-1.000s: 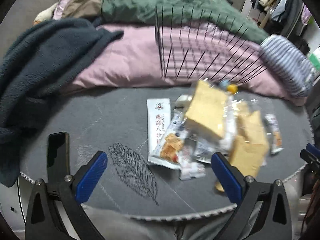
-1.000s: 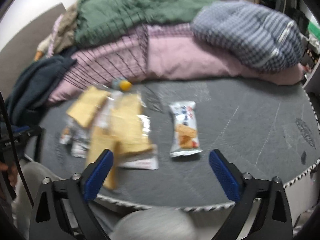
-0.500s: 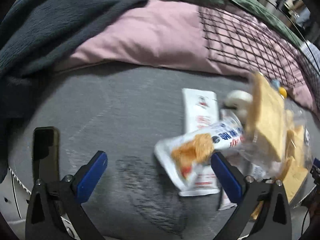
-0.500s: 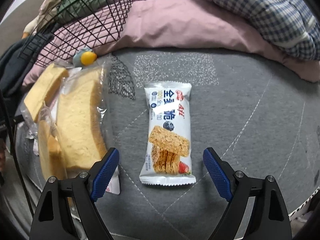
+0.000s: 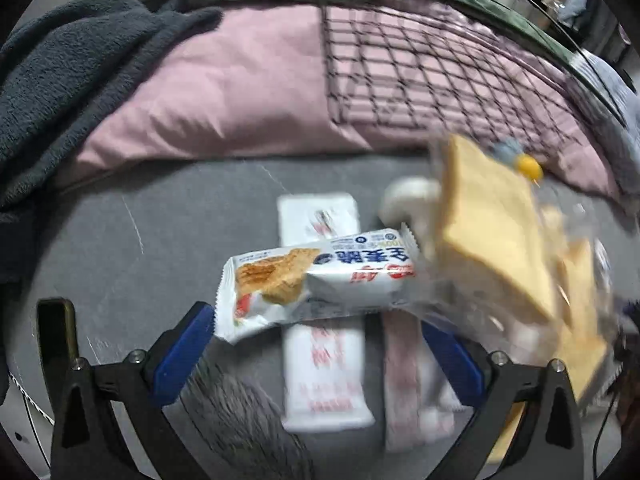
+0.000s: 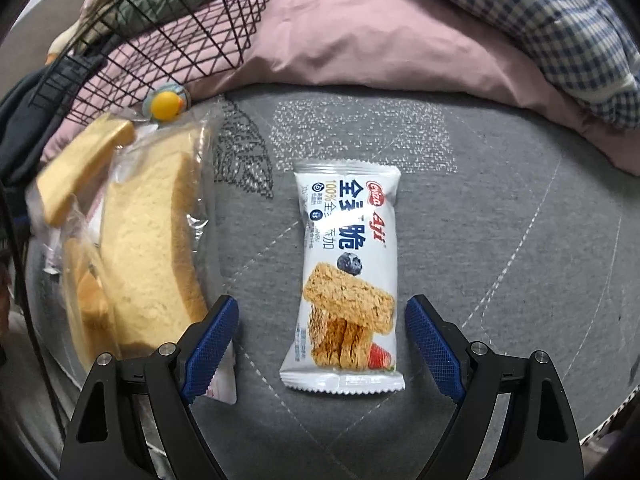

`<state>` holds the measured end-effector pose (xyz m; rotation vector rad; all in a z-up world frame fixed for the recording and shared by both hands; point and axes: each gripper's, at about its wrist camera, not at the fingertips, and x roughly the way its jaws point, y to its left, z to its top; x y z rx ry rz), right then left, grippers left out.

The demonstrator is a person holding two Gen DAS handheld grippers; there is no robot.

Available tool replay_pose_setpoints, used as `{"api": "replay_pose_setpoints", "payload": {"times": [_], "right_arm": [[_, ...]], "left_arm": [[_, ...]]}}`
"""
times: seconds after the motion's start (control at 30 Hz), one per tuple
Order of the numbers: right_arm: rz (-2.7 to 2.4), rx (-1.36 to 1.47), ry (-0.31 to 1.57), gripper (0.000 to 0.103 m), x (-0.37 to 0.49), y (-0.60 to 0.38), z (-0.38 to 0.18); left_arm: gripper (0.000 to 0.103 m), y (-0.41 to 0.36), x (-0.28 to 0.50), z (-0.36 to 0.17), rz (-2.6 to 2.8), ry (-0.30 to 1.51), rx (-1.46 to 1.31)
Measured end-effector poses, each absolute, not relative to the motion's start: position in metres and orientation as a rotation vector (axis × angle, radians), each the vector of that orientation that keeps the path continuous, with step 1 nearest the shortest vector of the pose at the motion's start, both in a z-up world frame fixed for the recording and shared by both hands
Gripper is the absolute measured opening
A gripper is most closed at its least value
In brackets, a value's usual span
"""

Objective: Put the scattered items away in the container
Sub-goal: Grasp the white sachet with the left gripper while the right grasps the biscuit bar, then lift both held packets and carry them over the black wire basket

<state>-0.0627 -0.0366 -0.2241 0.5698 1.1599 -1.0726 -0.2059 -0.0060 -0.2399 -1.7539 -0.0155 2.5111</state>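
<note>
Because the right gripper (image 6: 322,344) straddles the cereal bar (image 6: 347,280) flat on the grey bedspread (image 6: 500,240), jaws apart, a pinch looks next. With jaws also spread, the left gripper (image 5: 316,344) faces another, blurred bar (image 5: 316,276), perhaps resting on the sachets (image 5: 324,380). Behind stands the wire basket (image 6: 168,36).

The cracker packet (image 6: 347,276) on the grey cover reads "Ajì" in red, "100%" and large blue characters "全麦脆". In the left wrist view a like packet (image 5: 316,280) shows "全麦脆" upside down; the white sachet (image 5: 322,364) print is blurred.
</note>
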Motion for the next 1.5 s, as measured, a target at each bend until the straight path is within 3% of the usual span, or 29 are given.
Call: {"api": "replay_pose_setpoints", "payload": {"times": [0.2, 0.27, 0.33, 0.47, 0.57, 0.6, 0.63, 0.73, 0.8, 0.87, 0.97, 1.0, 1.07, 1.1, 1.3, 1.5], "right_arm": [[-1.066, 0.55, 1.169, 0.084, -0.055, -0.042, -0.23], [-1.074, 0.526, 1.175, 0.067, -0.053, -0.041, -0.23], [-1.083, 0.524, 1.169, 0.055, -0.052, -0.041, -0.229], [-1.076, 0.556, 1.151, 0.04, -0.051, -0.044, -0.226], [-1.056, 0.565, 1.149, 0.039, -0.046, -0.042, -0.226], [-1.039, 0.553, 1.153, 0.039, -0.043, -0.04, -0.227], [-1.013, 0.529, 1.162, 0.039, -0.04, -0.038, -0.228], [-0.986, 0.483, 1.174, 0.039, -0.034, -0.03, -0.231], [-0.984, 0.482, 1.172, 0.054, -0.03, -0.03, -0.233], [-1.005, 0.463, 1.194, 0.055, -0.027, -0.032, -0.237], [-1.009, 0.425, 1.212, 0.05, -0.021, -0.03, -0.243], [-1.02, 0.42, 1.217, 0.045, -0.019, -0.03, -0.244], [-1.025, 0.431, 1.213, 0.042, -0.016, -0.029, -0.245], [-1.021, 0.439, 1.207, 0.042, -0.014, -0.029, -0.244], [-0.997, 0.426, 1.182, 0.041, -0.008, -0.013, -0.229], [-0.974, 0.376, 1.137, 0.041, 0.011, 0.016, -0.194]], "left_arm": [[0.102, -0.01, -0.213, -0.252, 2.466, -0.038, -1.75], [0.087, -0.018, -0.206, -0.254, 2.434, -0.119, -1.749], [0.051, -0.026, -0.198, -0.257, 2.377, -0.175, -1.771], [0.035, -0.038, -0.191, -0.259, 2.301, -0.28, -1.782], [0.035, -0.04, -0.191, -0.255, 2.296, -0.251, -1.798], [0.05, -0.037, -0.187, -0.255, 2.286, -0.239, -1.83], [0.071, -0.032, -0.185, -0.255, 2.27, -0.232, -1.863], [0.083, -0.017, -0.179, -0.259, 2.296, -0.179, -1.895], [0.092, -0.008, -0.18, -0.263, 2.335, -0.101, -1.892], [0.095, -0.008, -0.179, -0.265, 2.373, -0.107, -1.849], [0.087, -0.013, -0.176, -0.263, 2.364, -0.119, -1.82], [0.078, -0.015, -0.175, -0.261, 2.367, -0.115, -1.801], [0.047, -0.017, -0.172, -0.257, 2.371, -0.078, -1.794], [0.044, -0.017, -0.172, -0.256, 2.372, -0.035, -1.806], [0.043, -0.049, -0.155, -0.247, 2.313, -0.139, -1.814], [0.042, -0.068, -0.123, -0.199, 2.368, -0.164, -1.744]]}}
